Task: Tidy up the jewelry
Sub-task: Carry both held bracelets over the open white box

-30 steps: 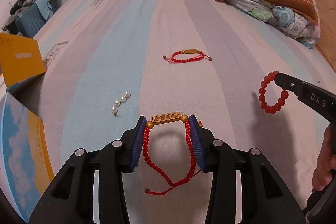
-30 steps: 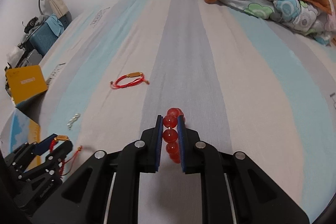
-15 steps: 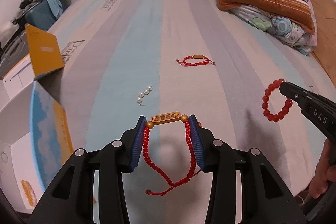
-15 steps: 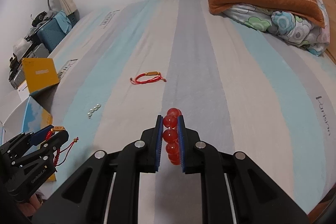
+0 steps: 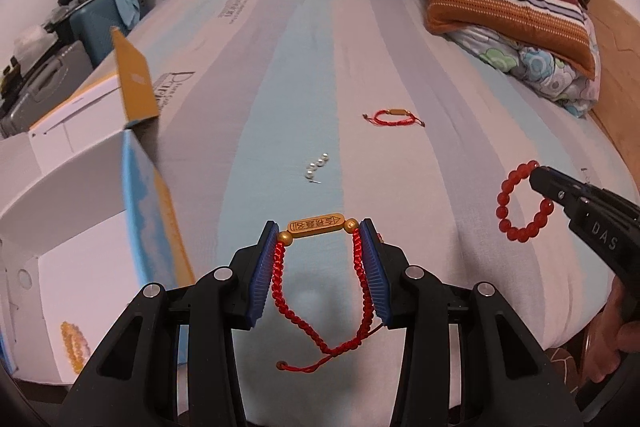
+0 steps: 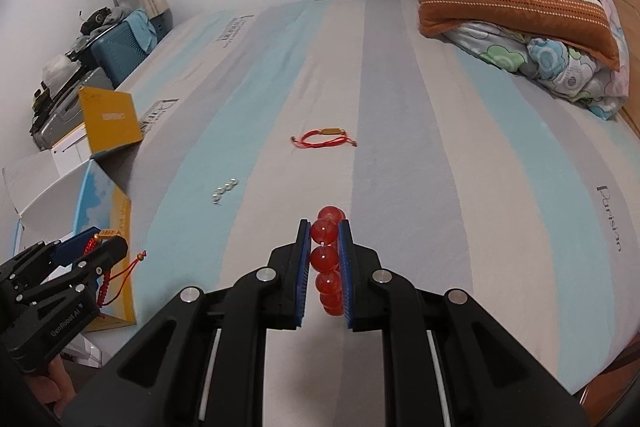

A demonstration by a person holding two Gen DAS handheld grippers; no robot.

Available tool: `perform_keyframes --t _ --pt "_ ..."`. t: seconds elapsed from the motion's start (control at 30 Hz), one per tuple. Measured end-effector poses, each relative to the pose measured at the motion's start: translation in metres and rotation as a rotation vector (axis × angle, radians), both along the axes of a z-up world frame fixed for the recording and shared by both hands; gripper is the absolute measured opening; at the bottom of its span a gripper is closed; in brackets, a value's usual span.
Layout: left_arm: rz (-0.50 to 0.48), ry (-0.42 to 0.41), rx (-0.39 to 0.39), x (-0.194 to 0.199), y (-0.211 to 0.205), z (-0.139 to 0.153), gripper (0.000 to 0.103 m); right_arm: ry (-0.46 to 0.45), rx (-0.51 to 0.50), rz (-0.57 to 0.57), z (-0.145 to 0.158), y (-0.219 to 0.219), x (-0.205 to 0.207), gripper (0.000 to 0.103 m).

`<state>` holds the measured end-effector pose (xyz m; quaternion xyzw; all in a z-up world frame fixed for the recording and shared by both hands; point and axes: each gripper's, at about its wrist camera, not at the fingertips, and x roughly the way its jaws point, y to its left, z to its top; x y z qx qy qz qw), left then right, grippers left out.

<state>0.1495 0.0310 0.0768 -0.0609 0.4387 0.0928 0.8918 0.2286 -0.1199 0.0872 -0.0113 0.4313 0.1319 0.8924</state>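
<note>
Between the blue pads of the left tool (image 5: 320, 227), a red braided cord bracelet with a gold bar charm (image 5: 318, 226) is gripped, the jaws set partly apart and pressed on the cord at both sides; the loop and its loose tail are hung clear above the bed. Engraved characters are seen on the charm but cannot be read. By the right tool (image 6: 324, 229), nearly closed, a red bead bracelet (image 6: 325, 259) is pinched and held above the striped mattress (image 6: 460, 155). "DAS" is printed on the right tool's side in the left view, and "GenRobot.AI" on the left tool's body in the right view. On the mattress, a short string of pearls (image 5: 316, 167) and a second red cord bracelet (image 5: 394, 117) are laid well apart. An open box with yellow flaps (image 5: 132, 83) is stood at the bed's left edge, a yellow bead bracelet (image 5: 74, 347) inside it. "Purisian" is printed on the mattress.
</note>
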Motion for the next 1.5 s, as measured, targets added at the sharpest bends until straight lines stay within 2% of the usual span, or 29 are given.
perform_keyframes --t 0.37,0.57,0.77,1.23,1.5 --pt "0.059 -0.022 0.0 -0.034 0.057 0.031 0.041 -0.027 0.018 0.06 0.027 0.065 -0.02 0.013" --pt "0.116 -0.056 0.014 -0.058 0.098 0.056 0.041 -0.058 0.016 0.102 0.046 0.104 -0.028 0.013" --pt "0.18 -0.071 0.017 -0.082 0.138 0.067 0.041 -0.087 0.005 0.161 0.061 0.149 -0.041 0.013" --pt "0.351 -0.035 0.005 -0.161 0.237 0.04 0.041 -0.111 -0.012 0.375 0.066 0.279 -0.093 0.013" --pt "0.41 0.02 -0.023 -0.183 0.271 0.016 0.041 -0.057 -0.033 0.444 0.04 0.326 -0.11 0.013"
